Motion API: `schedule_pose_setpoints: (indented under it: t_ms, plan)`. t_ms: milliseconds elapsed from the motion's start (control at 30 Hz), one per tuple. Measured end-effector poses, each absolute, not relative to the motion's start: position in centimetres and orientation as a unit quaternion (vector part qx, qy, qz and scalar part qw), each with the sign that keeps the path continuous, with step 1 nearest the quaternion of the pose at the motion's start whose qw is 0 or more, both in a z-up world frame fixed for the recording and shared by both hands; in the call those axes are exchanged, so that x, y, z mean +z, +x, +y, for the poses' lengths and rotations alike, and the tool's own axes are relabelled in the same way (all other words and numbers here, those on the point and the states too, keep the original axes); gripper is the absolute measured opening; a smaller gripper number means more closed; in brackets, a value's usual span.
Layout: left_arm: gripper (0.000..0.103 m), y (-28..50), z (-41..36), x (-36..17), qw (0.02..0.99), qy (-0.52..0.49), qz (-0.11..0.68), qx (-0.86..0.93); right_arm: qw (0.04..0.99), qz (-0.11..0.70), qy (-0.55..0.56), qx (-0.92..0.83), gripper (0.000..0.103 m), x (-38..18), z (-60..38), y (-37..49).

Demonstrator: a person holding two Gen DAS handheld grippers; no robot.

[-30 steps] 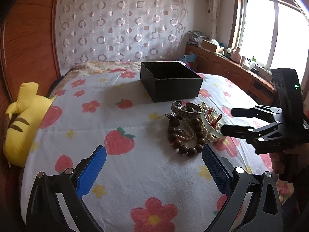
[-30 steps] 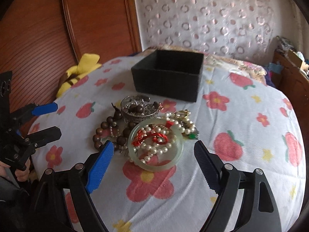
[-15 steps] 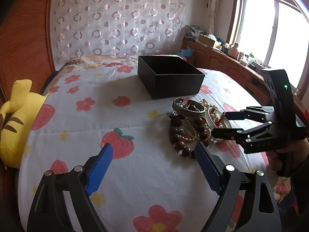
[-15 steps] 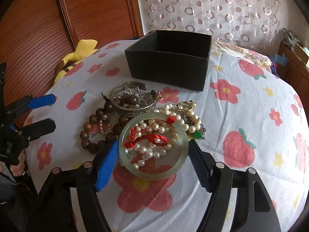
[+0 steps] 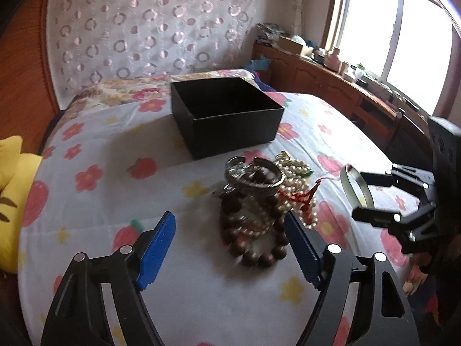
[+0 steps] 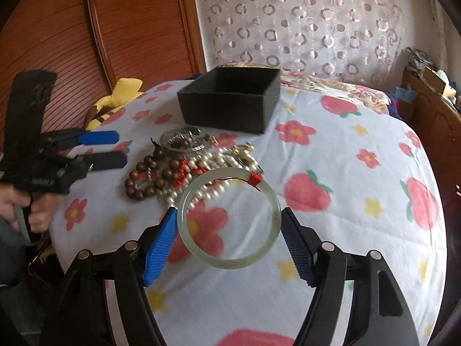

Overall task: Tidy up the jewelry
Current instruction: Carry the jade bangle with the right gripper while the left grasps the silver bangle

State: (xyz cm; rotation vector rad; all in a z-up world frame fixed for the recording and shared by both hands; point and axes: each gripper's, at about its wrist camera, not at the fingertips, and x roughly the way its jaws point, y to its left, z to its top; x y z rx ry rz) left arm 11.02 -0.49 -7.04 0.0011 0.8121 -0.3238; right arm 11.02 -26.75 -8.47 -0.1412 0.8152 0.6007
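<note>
Right gripper (image 6: pixel 227 240) pinching the jade bangle (image 6: pixel 229 219)

It is holding the bangle above the floral bedspread (image 6: pixel 360 158), near the jewelry pile (image 5: pixel 259 199); the left gripper (image 5: pixel 230 248) is hovering with jaws spread, touching nothing.

Bedroom interior. Bed, covered with white bedspread (image 5: pixel 95 210) printed with red flowers, strawberries and small yellow blossoms. Headboard (image 6: pixel 52 28): reddish-brown wood, ribbed panels, curved moulding. Yellow plush toy (image 5: pixel 11 201) with brown stripes, lying at the bedspread's edge against the headboard. Far wall: sheer white curtain (image 5: pixel 149 31) patterned with pink rings. Low wooden cabinet (image 5: pixel 325 86), running along the window side, its top crowded with boxes, bottles and small clutter. Window (image 5: pixel 397 37): wood-framed, bright daylight entering, overexposed.
</note>
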Motion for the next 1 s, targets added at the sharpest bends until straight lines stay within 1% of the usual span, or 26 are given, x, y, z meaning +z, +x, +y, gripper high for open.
schedule_pose_setpoints:
  t_ms: [67, 567, 833, 900, 1000]
  plan:
    - [0.070, 12.0, -1.3, -7.0, 0.901, 0.008, 0.401, -0.164, 0.873, 0.390, -0.066, 0.285, 0.074, -8.7, -27.1, 10.9]
    - [0.070, 17.7, -4.6, -8.0, 0.871, 0.044, 0.456, -0.177, 0.881, 0.382, -0.037, 0.278, 0.074, -9.2, -27.8, 10.7]
    - [0.070, 18.7, -5.5, -8.8, 0.864, 0.064, 0.468, -0.173, 0.885, 0.376, -0.032, 0.273, 0.075, -9.2, -27.9, 10.6]
    - [0.058, 18.8, -5.5, -8.7, 0.865, 0.066, 0.465, -0.177, 0.886, 0.374, -0.031, 0.273, 0.075, -9.2, -27.9, 10.6]
    - [0.058, 18.6, -5.6, -8.5, 0.869, 0.069, 0.457, -0.174, 0.886, 0.373, -0.030, 0.273, 0.075, -9.1, -27.9, 10.5]
